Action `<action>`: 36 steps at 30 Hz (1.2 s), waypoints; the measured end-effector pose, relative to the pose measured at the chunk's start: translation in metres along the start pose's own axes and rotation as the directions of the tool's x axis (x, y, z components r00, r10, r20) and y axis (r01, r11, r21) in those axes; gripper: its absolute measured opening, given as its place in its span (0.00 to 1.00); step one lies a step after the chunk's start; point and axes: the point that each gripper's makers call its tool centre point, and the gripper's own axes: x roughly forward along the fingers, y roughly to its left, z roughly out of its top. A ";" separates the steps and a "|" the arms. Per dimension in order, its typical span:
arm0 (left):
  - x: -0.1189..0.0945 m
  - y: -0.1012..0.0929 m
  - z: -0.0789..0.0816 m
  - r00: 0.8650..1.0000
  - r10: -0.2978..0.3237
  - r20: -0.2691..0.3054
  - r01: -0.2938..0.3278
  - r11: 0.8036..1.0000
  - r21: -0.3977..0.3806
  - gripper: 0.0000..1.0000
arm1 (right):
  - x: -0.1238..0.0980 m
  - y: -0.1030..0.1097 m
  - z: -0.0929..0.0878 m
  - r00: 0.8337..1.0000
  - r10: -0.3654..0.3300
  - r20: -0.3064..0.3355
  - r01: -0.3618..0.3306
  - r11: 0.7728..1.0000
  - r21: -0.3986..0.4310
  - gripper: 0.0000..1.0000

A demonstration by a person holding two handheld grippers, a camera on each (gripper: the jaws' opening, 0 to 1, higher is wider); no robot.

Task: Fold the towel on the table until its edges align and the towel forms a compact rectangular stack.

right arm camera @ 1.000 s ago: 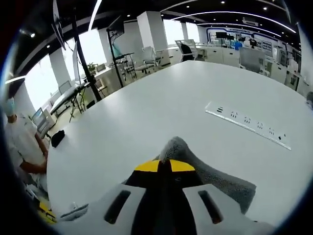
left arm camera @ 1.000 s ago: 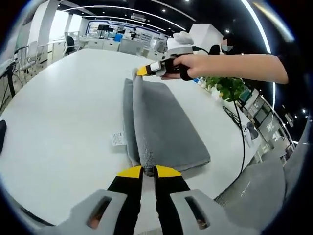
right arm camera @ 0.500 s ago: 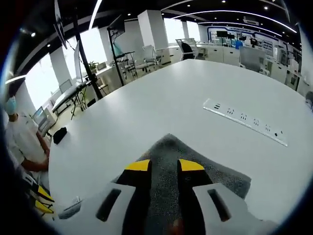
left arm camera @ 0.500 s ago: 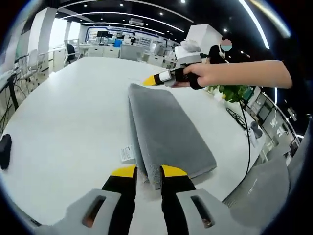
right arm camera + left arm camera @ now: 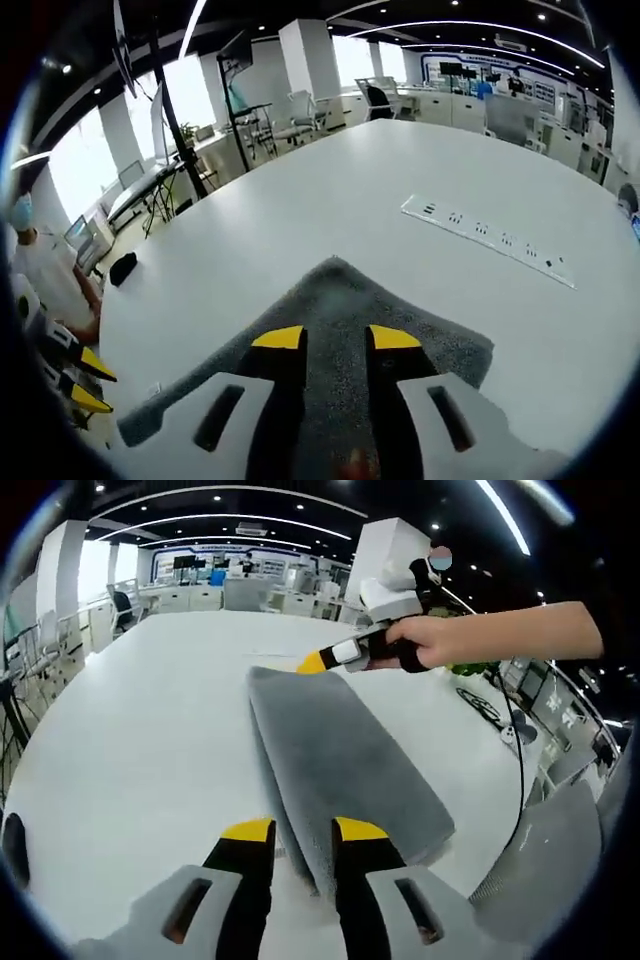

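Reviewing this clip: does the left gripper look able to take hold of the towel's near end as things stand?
Probably yes. The left gripper is open, its jaws either side of the folded grey towel at its near end, with nothing between them on the table.

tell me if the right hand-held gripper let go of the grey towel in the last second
Yes. The right hand-held gripper was shut on the grey towel; now open, with the towel flat on the white table.

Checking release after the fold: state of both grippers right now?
Left gripper: open, jaws either side of the towel's near edge, not clamping it.
Right gripper: open, jaws apart above the towel's far corner, holding nothing.
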 end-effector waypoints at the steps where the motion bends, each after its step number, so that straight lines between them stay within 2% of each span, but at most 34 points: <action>1: 0.001 0.001 0.001 1.000 0.002 -0.002 -0.002 1.000 0.007 0.24 | 0.000 -0.002 -0.002 1.000 0.000 -0.003 0.000 1.000 -0.005 0.23; 5: 0.010 0.012 0.012 1.000 0.011 0.002 -0.011 1.000 0.026 0.25 | -0.004 -0.010 -0.013 1.000 -0.003 -0.023 0.002 0.999 -0.041 0.26; 11: 0.025 0.023 0.030 1.000 -0.002 0.011 0.002 0.999 0.052 0.27 | -0.012 -0.023 -0.026 0.999 -0.025 -0.036 0.024 0.999 -0.038 0.28; 18: 0.046 0.025 0.045 1.000 -0.017 0.011 0.016 0.997 0.079 0.28 | -0.025 -0.035 -0.034 0.998 -0.044 -0.043 0.042 0.998 -0.046 0.28; 28: 0.077 0.022 0.042 0.997 -0.065 -0.051 0.071 0.991 0.116 0.29 | -0.044 -0.041 -0.065 0.995 -0.083 -0.057 0.084 0.996 0.003 0.31; 36: 0.088 0.028 0.038 0.997 -0.057 -0.056 0.063 0.992 0.108 0.29 | -0.052 -0.037 -0.089 0.993 -0.098 -0.068 0.101 0.994 0.045 0.31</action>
